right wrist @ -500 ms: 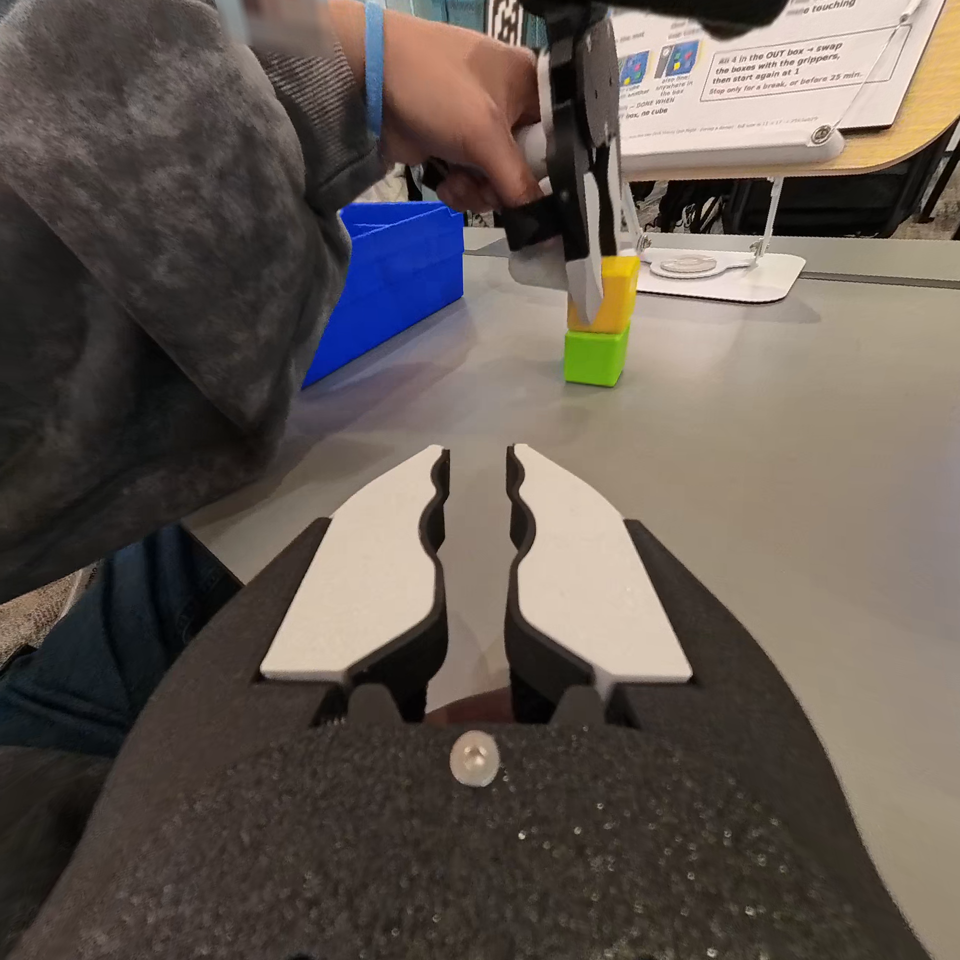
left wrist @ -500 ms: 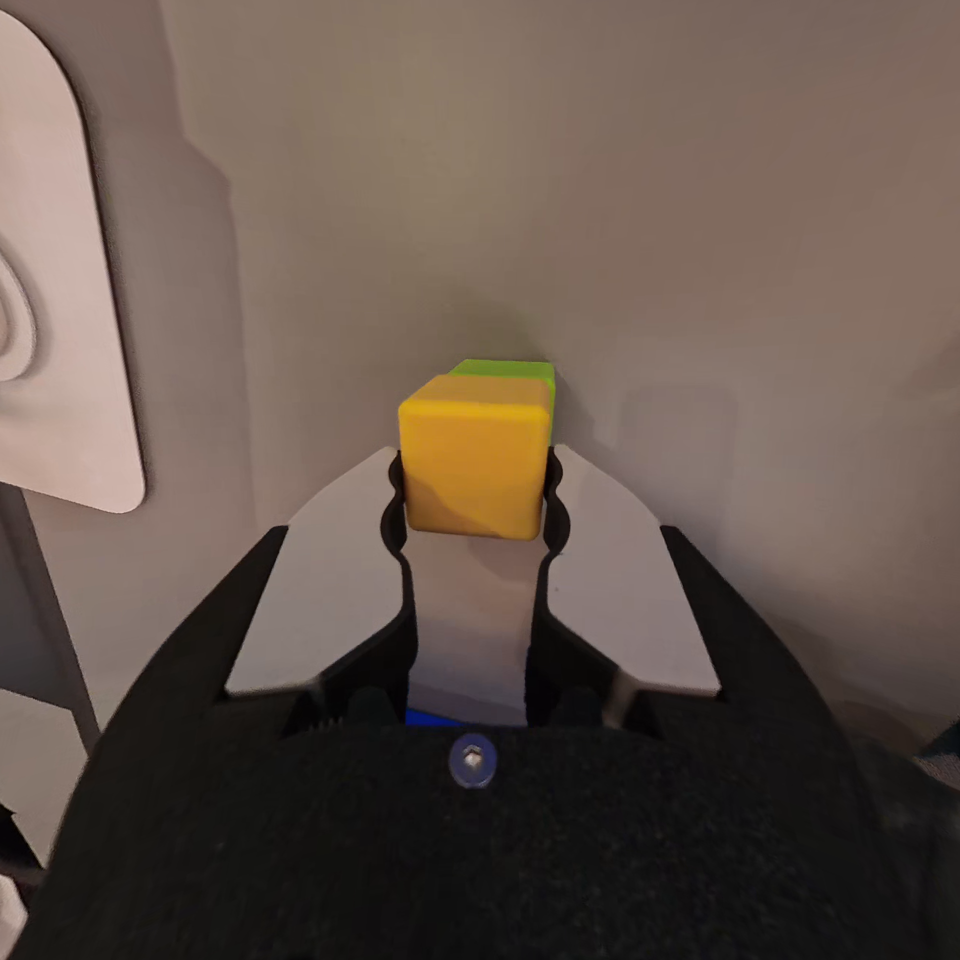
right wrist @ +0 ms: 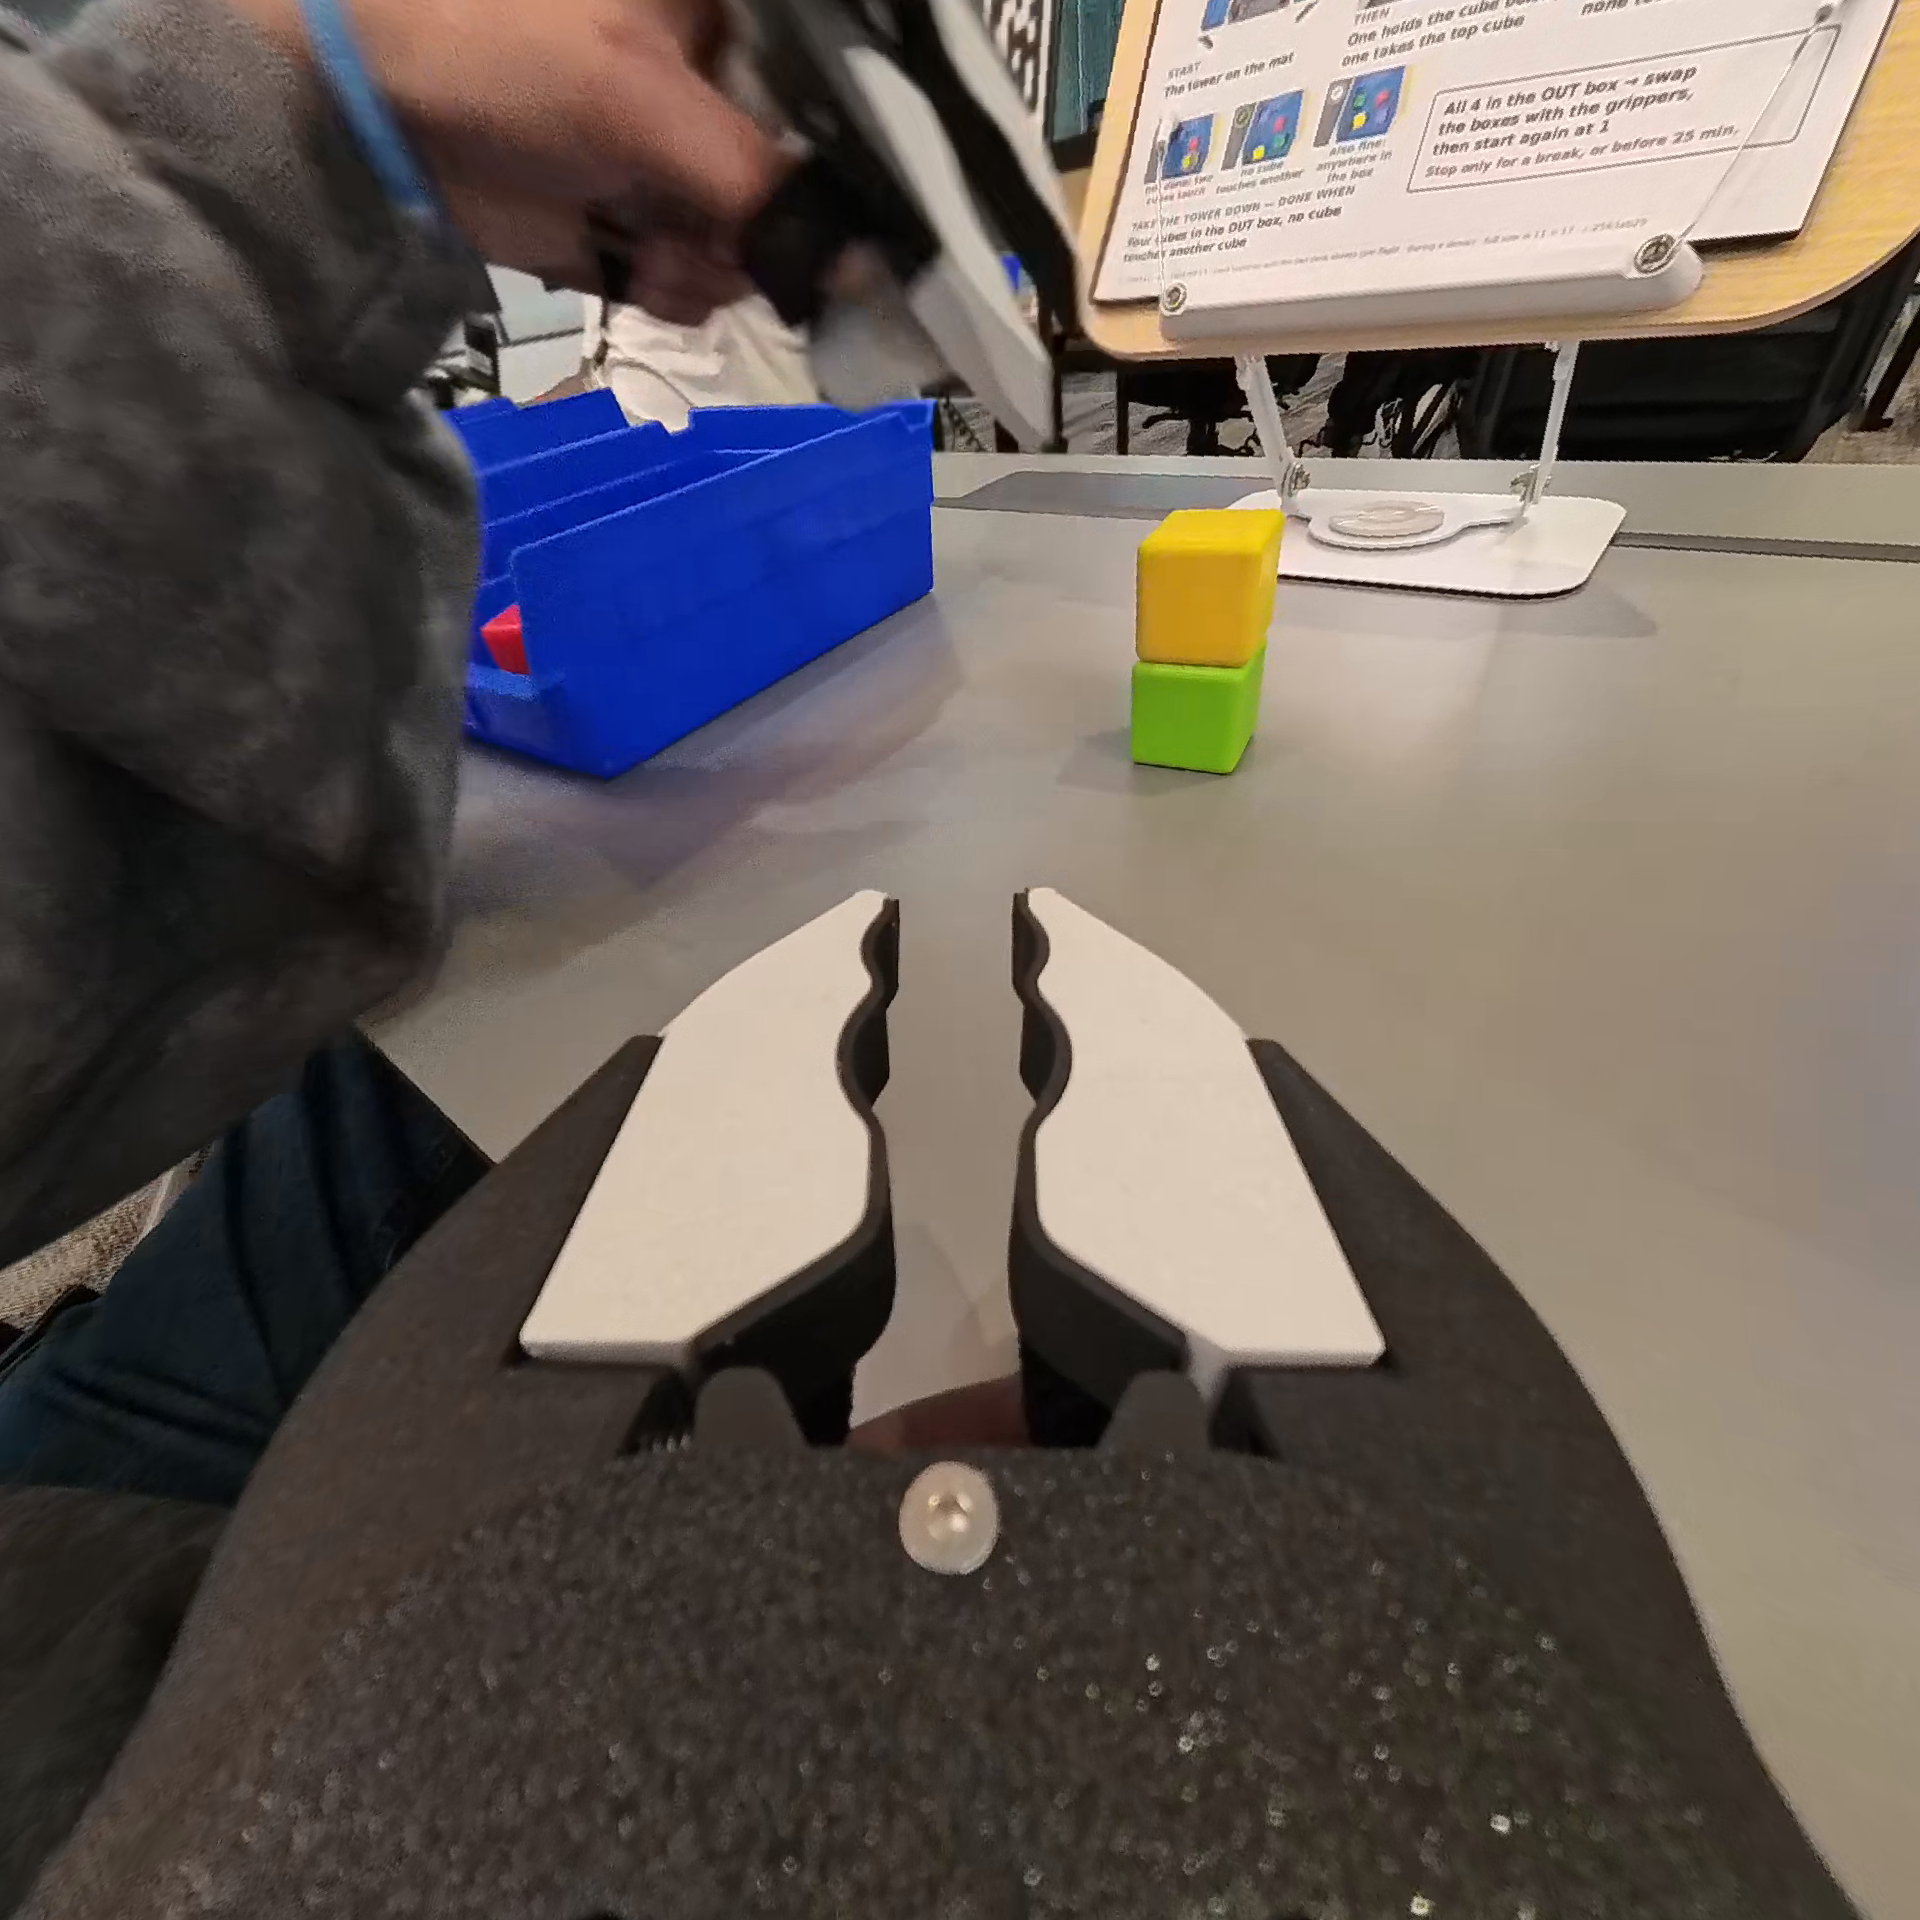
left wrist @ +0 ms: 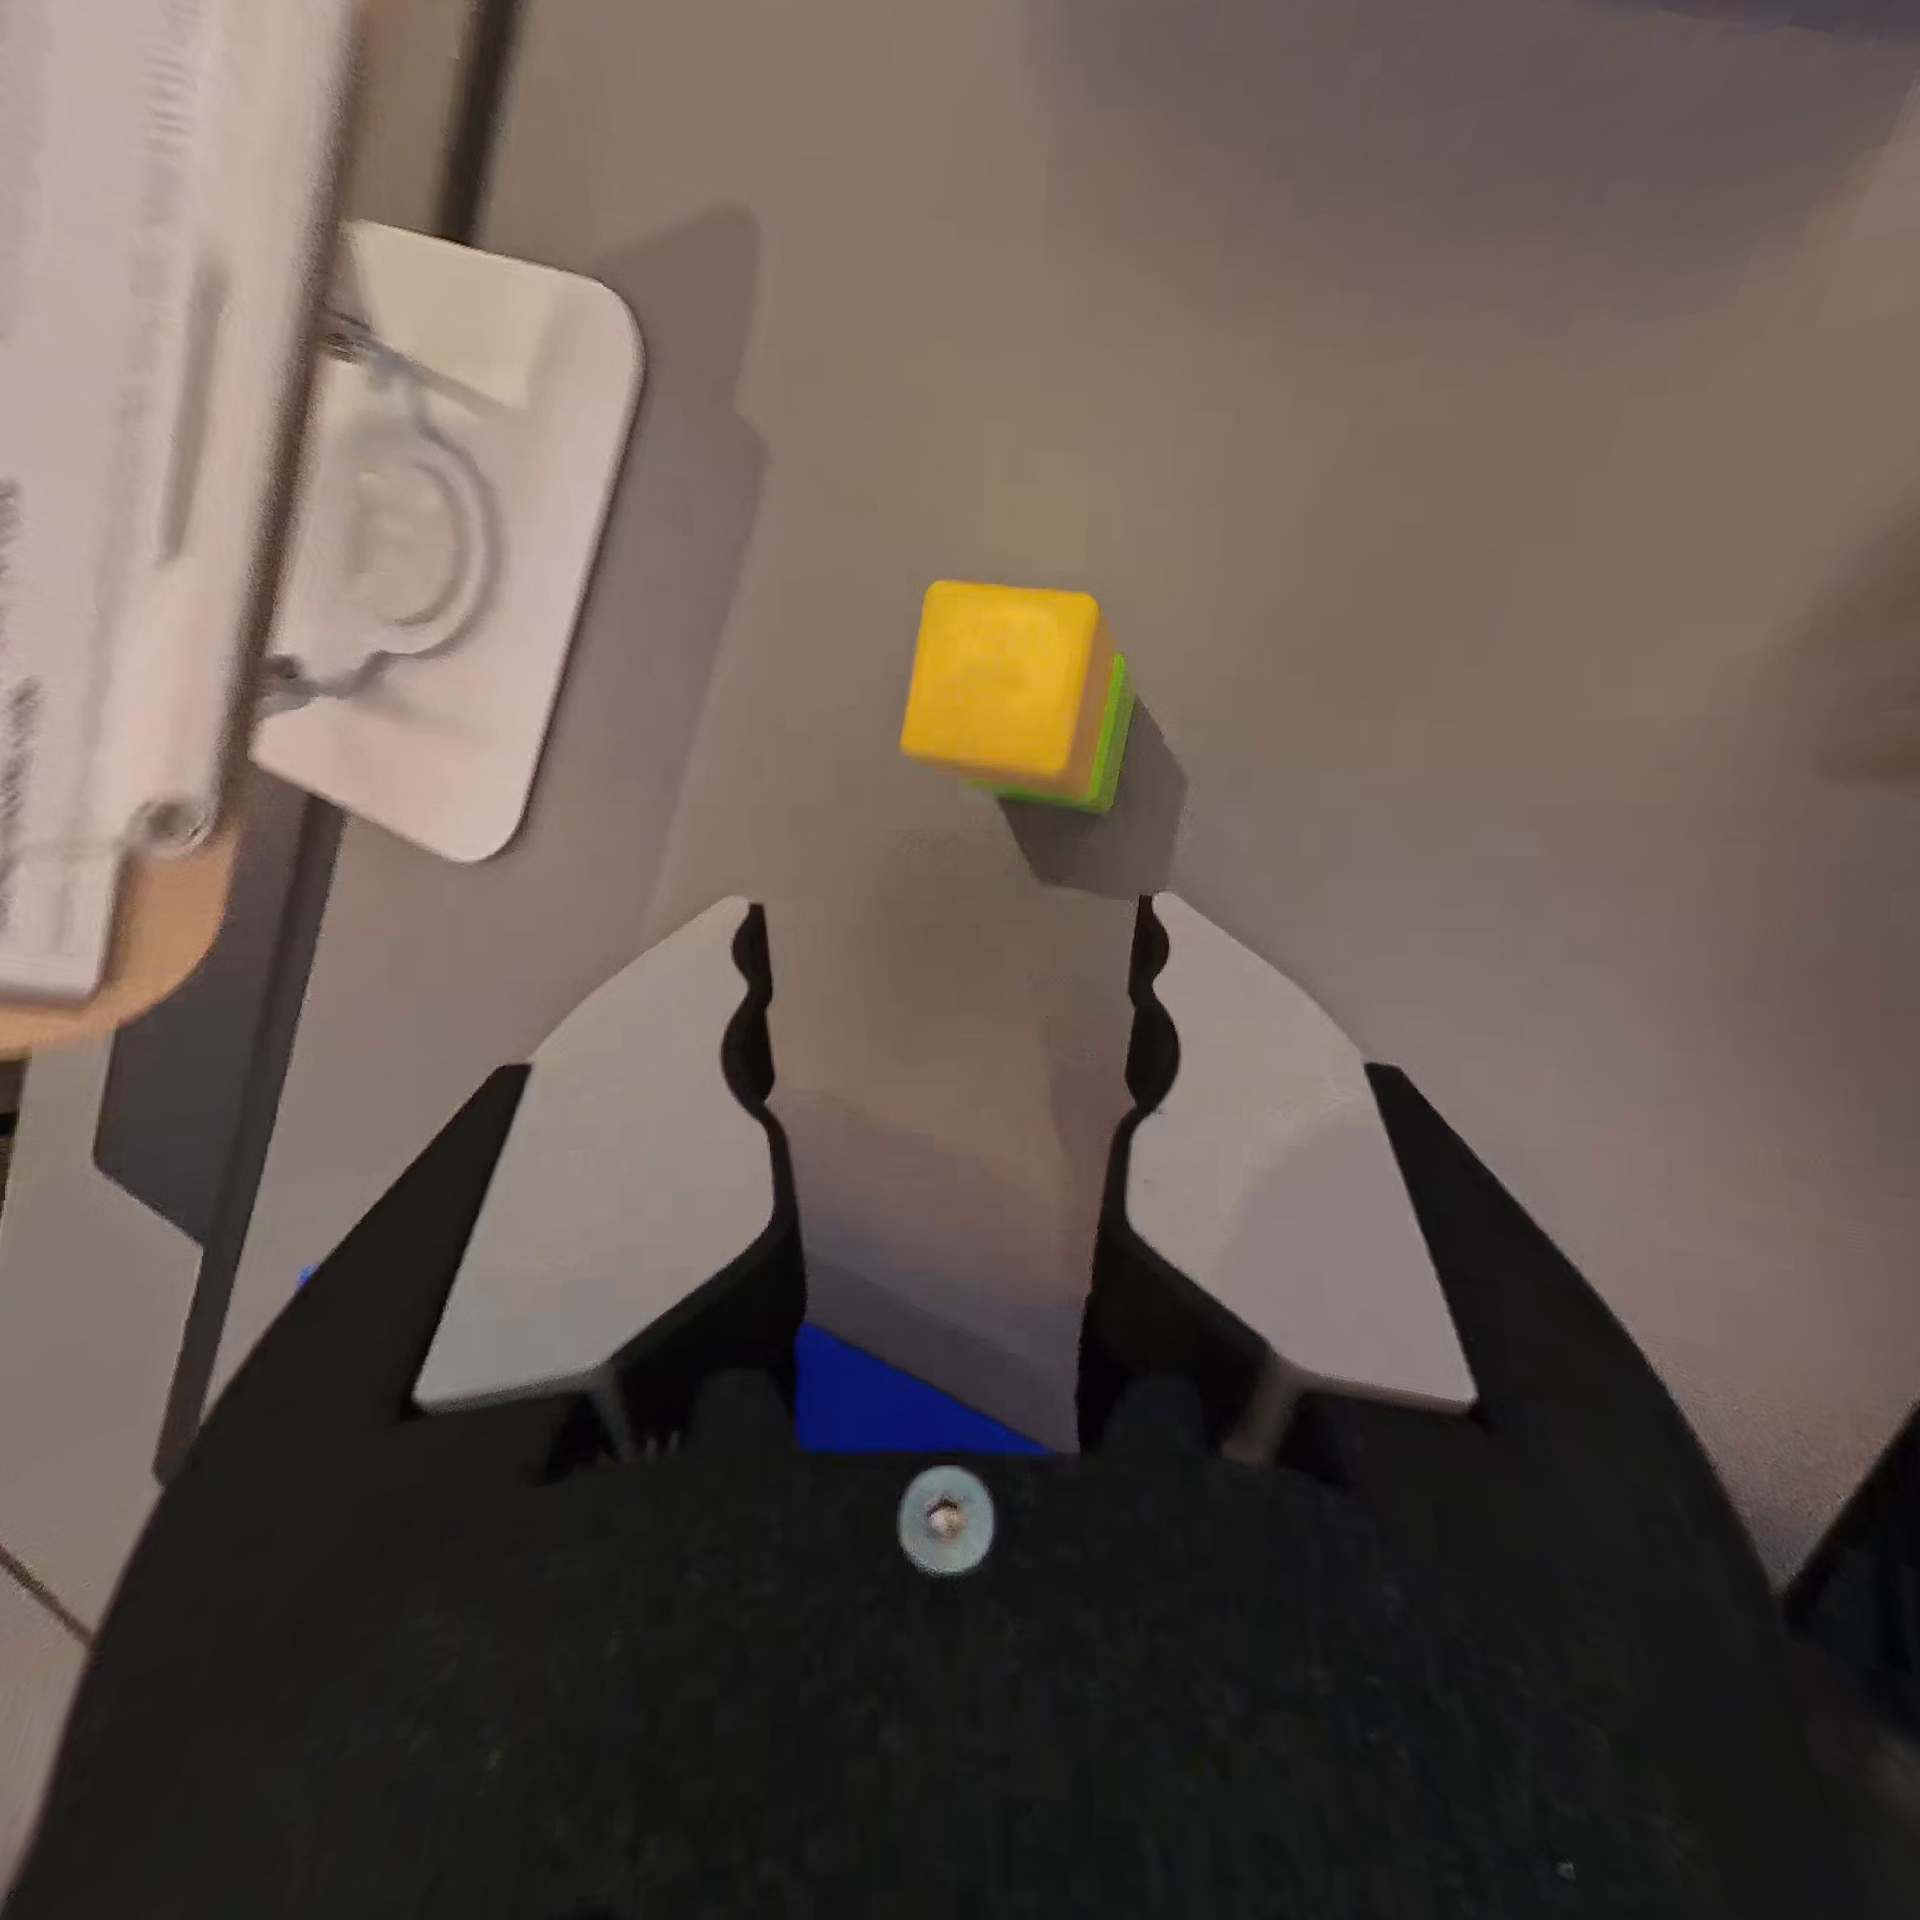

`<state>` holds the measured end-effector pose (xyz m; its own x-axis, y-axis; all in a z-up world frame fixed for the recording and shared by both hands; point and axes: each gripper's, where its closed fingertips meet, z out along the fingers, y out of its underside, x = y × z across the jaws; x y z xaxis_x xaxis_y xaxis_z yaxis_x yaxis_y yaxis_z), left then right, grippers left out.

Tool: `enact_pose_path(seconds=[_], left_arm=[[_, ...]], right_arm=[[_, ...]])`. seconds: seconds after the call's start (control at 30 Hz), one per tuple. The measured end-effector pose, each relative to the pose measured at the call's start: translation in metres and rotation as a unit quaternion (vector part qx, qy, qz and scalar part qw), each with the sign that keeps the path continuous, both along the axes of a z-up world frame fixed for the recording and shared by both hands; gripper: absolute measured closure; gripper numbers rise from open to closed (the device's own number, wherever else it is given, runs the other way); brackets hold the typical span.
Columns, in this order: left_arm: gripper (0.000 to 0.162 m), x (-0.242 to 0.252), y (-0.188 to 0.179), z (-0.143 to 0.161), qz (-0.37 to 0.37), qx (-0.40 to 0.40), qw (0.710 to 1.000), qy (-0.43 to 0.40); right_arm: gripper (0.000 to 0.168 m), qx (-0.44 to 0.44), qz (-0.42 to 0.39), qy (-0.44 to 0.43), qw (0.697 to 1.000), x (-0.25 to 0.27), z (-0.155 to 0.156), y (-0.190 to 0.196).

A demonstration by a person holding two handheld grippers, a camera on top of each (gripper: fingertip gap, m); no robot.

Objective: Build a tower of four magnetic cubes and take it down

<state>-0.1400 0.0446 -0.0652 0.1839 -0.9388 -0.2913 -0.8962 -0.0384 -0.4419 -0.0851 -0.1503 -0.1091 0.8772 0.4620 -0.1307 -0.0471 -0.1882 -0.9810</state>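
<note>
A yellow cube stands on a green cube on the grey table, a two-cube stack. From above in the left wrist view, the yellow cube covers the green cube, of which only an edge shows. My left gripper is open and empty, above the stack and apart from it. It shows blurred in the right wrist view, held in a hand. My right gripper is empty with a narrow gap between its fingers, low over the table, well short of the stack.
A blue divided bin stands left of the stack with a red cube inside. Its blue also shows in the left wrist view. A sign stand with a white base is behind the stack. A grey sleeve fills the left.
My left gripper has let go of the yellow cube, opened, and lifted up and away from the stack. The right gripper has not moved.
</note>
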Motion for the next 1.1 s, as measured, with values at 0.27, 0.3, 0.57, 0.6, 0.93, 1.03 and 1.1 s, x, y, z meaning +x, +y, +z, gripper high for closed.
enact_pose_path(seconds=[0.27,0.3,0.57,0.6,0.93,1.03,1.1], left_arm=[[0.096,-0.143,-0.066,0.063,0.165,0.082,0.935,-0.304],[0.095,-0.164,-0.079,0.052,0.183,0.081,0.933,-0.299],[0.096,-0.252,-0.157,-0.031,0.284,0.022,0.914,-0.288],[0.095,-0.258,-0.159,-0.038,0.288,0.014,0.918,-0.273],[0.092,-0.311,-0.05,-0.045,0.305,0.059,0.951,0.003],[0.091,-0.318,-0.021,-0.06,0.279,0.046,0.957,0.072],[0.09,-0.326,-0.012,-0.074,0.27,0.028,0.955,0.117]], right_arm=[[0.148,-0.003,0.004,-0.003,1.0,-0.004,-0.002,0.0],[0.148,-0.004,0.004,-0.005,1.0,-0.005,-0.002,0.0],[0.148,-0.004,0.007,-0.016,1.0,-0.01,-0.005,0.001],[0.148,-0.005,0.009,-0.016,1.0,-0.01,-0.006,0.001],[0.148,-0.003,0.007,-0.019,1.0,-0.009,-0.005,0.0],[0.148,-0.002,0.004,-0.016,1.0,-0.006,-0.004,0.001],[0.148,-0.002,0.003,-0.014,1.0,-0.004,-0.003,0.001]])
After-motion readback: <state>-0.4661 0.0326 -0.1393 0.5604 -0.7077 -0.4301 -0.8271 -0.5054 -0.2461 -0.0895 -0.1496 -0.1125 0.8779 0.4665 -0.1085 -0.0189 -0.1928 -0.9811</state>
